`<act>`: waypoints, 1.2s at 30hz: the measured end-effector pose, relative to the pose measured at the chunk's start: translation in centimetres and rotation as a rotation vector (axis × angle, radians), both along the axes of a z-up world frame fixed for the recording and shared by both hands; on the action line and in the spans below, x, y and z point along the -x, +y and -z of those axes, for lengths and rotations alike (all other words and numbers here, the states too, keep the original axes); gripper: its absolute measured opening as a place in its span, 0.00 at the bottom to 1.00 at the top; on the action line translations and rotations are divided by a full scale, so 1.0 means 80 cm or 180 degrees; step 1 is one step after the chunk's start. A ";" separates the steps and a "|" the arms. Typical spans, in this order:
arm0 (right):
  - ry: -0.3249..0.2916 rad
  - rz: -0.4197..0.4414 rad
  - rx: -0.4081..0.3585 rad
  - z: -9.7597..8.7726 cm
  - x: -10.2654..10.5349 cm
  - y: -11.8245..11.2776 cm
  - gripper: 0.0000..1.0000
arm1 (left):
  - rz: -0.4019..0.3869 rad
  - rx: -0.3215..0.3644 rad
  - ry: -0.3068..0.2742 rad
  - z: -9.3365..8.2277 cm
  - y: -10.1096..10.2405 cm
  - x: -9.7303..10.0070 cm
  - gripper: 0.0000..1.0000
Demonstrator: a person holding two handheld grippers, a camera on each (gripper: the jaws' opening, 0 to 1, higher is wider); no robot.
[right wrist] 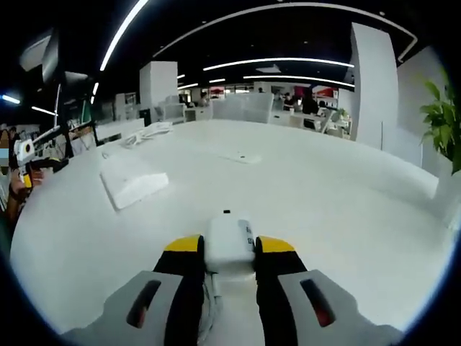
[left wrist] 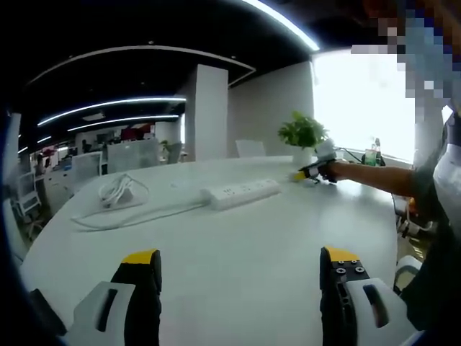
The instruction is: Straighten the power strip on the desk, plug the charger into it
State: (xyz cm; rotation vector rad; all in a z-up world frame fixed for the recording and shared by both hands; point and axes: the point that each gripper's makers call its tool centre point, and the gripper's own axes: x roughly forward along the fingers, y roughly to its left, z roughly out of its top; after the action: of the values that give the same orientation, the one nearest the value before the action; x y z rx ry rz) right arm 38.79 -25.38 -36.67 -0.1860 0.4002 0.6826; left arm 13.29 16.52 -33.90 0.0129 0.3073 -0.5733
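The charger point(right wrist: 229, 244), a small white block, is pinched between the jaws of the right gripper point(right wrist: 229, 254), low over the desk point(right wrist: 324, 202). It is judged light, rigid and smooth-sided, so a firm squeeze on its flat sides is called for. The power strip point(left wrist: 240, 193) is seen lying at a slant mid-desk, its cord point(left wrist: 119, 215) trailing away to a coil. The left gripper point(left wrist: 240, 270) is held wide open, with nothing grasped. The strip is judged stiff and best taken across its narrow width.
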 end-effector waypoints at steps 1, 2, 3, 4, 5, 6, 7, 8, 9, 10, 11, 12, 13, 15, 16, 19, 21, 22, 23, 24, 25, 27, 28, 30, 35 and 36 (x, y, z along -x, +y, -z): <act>-0.0007 -0.0003 0.0003 -0.001 0.001 0.001 0.26 | 0.0003 -0.0004 0.0003 0.000 -0.001 0.000 0.94; -0.0012 -0.0006 0.0004 -0.001 0.001 0.001 0.26 | 0.0007 -0.0004 0.0007 0.001 -0.002 0.000 0.94; -0.0022 -0.0012 0.0020 -0.001 0.002 0.003 0.26 | 0.0009 -0.0004 0.0011 0.001 -0.002 0.000 0.94; -0.0031 -0.0012 0.0029 -0.002 0.002 0.003 0.26 | 0.0009 -0.0005 0.0012 0.001 -0.002 0.000 0.94; -0.0031 -0.0011 0.0035 -0.002 0.002 0.004 0.26 | 0.0008 -0.0010 0.0020 0.002 -0.003 0.000 0.94; -0.0035 -0.0019 0.0048 -0.003 0.003 0.004 0.26 | 0.0007 -0.0013 0.0022 0.002 -0.003 -0.001 0.94; -0.0033 -0.0022 0.0054 -0.004 0.003 0.005 0.26 | 0.0004 -0.0015 0.0024 0.002 -0.003 -0.001 0.94; -0.0022 -0.0026 0.0063 -0.004 0.004 0.005 0.26 | 0.0003 -0.0026 0.0024 0.002 -0.003 -0.001 0.94; -0.0019 -0.0039 0.0079 -0.005 0.004 0.006 0.26 | -0.0001 -0.0057 0.0021 0.002 -0.003 -0.002 0.94; -0.0020 -0.0061 0.0107 -0.006 0.005 0.008 0.26 | -0.0005 -0.0071 0.0019 0.002 -0.003 -0.003 0.94; -0.0024 -0.0077 0.0136 -0.006 0.007 0.010 0.26 | -0.0007 -0.0076 0.0019 0.001 -0.002 -0.004 0.95; -0.0023 -0.0087 0.0155 -0.007 0.008 0.012 0.26 | -0.0007 -0.0080 0.0017 0.001 -0.002 -0.004 0.95; -0.0021 -0.0105 0.0169 -0.008 0.010 0.014 0.26 | -0.0004 -0.0083 0.0016 0.000 -0.002 -0.005 0.96; -0.0029 -0.0138 0.0181 -0.012 0.012 0.018 0.26 | -0.0007 -0.0085 0.0018 0.000 -0.002 -0.006 0.97; -0.0031 -0.0155 0.0192 -0.013 0.013 0.021 0.26 | -0.0008 -0.0087 0.0019 0.001 -0.002 -0.006 0.97; -0.0053 -0.0210 0.0245 -0.019 0.015 0.027 0.26 | 0.0000 -0.0114 0.0031 0.002 -0.003 -0.007 0.97; -0.0082 -0.0257 0.0279 -0.025 0.015 0.032 0.26 | 0.0008 -0.0121 0.0036 0.002 -0.004 -0.007 0.98; -0.0087 -0.0283 0.0296 -0.027 0.016 0.035 0.26 | 0.0012 -0.0127 0.0033 0.001 -0.004 -0.007 0.99; -0.0093 -0.0319 0.0313 -0.029 0.017 0.039 0.26 | 0.0012 -0.0125 0.0031 0.001 -0.004 -0.007 0.99; -0.0098 -0.0353 0.0328 -0.031 0.018 0.042 0.26 | 0.0010 -0.0123 0.0031 0.000 -0.004 -0.008 0.99; -0.0097 -0.0409 0.0356 -0.033 0.020 0.046 0.26 | 0.0014 -0.0126 0.0030 0.000 -0.004 -0.008 0.99; -0.0112 -0.0468 0.0425 -0.035 0.023 0.053 0.26 | 0.0023 -0.0140 0.0029 0.000 -0.004 -0.007 0.99; -0.0113 -0.0496 0.0448 -0.037 0.024 0.056 0.26 | 0.0024 -0.0139 0.0030 0.000 -0.004 -0.007 0.99; -0.0116 -0.0553 0.0490 -0.042 0.025 0.062 0.26 | 0.0025 -0.0137 0.0033 0.000 -0.004 -0.007 0.99; -0.0159 -0.0676 0.0568 -0.052 0.029 0.075 0.26 | 0.0018 -0.0118 0.0028 0.000 -0.003 -0.007 0.99; -0.0167 -0.0705 0.0588 -0.053 0.030 0.078 0.26 | 0.0020 -0.0121 0.0032 0.000 -0.003 -0.007 0.99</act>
State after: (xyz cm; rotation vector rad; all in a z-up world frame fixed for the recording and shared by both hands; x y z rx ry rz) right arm 36.39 -19.15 -32.40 -0.4271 0.3957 0.8568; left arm 13.87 16.25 -33.93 0.0477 0.3280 -0.5737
